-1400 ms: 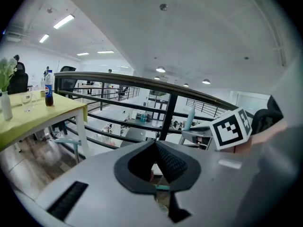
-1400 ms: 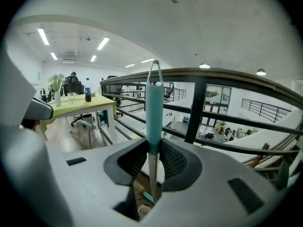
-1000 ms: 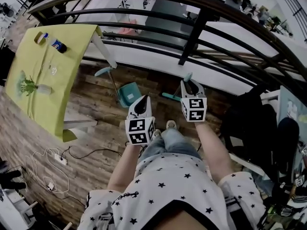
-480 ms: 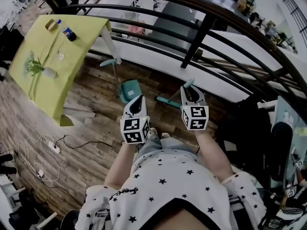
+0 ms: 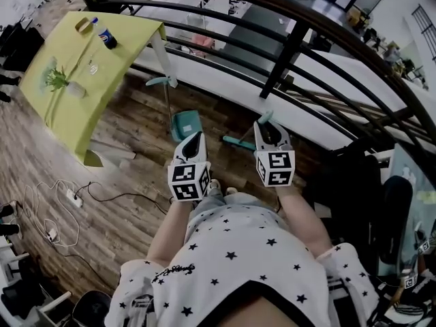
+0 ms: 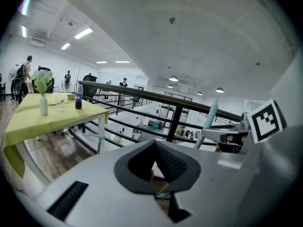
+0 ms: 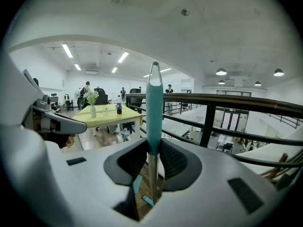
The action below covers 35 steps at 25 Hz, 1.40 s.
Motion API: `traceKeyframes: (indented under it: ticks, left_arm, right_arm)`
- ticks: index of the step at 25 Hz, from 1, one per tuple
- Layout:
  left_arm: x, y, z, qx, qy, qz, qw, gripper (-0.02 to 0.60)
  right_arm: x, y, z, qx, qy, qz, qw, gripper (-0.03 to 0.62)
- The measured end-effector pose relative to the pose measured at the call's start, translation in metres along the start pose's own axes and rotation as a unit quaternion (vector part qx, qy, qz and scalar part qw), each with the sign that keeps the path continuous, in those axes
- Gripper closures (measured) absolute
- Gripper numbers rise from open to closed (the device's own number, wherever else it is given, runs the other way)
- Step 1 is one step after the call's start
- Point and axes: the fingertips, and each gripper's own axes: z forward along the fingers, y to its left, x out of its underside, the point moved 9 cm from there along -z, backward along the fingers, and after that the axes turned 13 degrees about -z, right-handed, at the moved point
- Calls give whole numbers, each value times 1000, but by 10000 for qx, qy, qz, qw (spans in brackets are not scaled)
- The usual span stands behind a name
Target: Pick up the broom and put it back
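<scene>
The broom has a teal handle [image 7: 153, 109] on a metal shaft and stands upright between the jaws of my right gripper [image 7: 154, 143], which is shut on it. In the head view the right gripper [image 5: 267, 123] is held in front of the person's body near the railing, with the handle tip [image 5: 266, 116] just above it and the broom's teal head [image 5: 235, 142] low beside it. My left gripper [image 5: 196, 136] hangs to its left, over the floor. In the left gripper view its pads meet at the tips [image 6: 155, 144] with nothing between them.
A black metal railing [image 5: 293, 43] runs across ahead. A teal dustpan [image 5: 185, 125] with a long handle stands on the wooden floor near the left gripper. A yellow-green table [image 5: 75, 107] bears a vase and a bottle. Cables and a power strip [image 5: 68, 196] lie at left.
Both grippers have risen a little and moved toward the railing, the right one carrying the broom along. The jaws look the same as before.
</scene>
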Motion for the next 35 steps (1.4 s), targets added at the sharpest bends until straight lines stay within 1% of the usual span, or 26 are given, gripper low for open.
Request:
traceKeyframes:
  ticks: [4, 6, 13, 22, 26, 29, 35]
  left_arm:
    - [-2, -4, 0, 46, -51, -53, 10000, 572]
    - [-2, -7, 1, -8, -120, -112, 9999, 571]
    - [3, -16, -11, -346, -334, -169, 9987, 571]
    - [16, -10, -42, -894, -665, -429, 9928, 572]
    - [16, 3, -59, -1185, -827, -556, 9879, 571]
    - [12, 19, -74, -1453, -952, -688, 9824, 571]
    - [-2, 72, -99, -1792, -1093, -911, 9735, 571]
  right_arm:
    - [-1, -1, -3, -24, -35, -13, 10000, 517]
    - [-1, -3, -4, -62, -60, -25, 10000, 517]
    - [-3, -4, -10, -323, -136, -117, 9993, 517]
    - [-9, 17, -6, -927, -281, -335, 9947, 517]
    - [-15, 36, 2, -1248, -350, -454, 9905, 517]
    - [-27, 55, 13, -1529, -394, -556, 9859, 517]
    - [-58, 112, 40, -1949, -477, -735, 9769, 517]
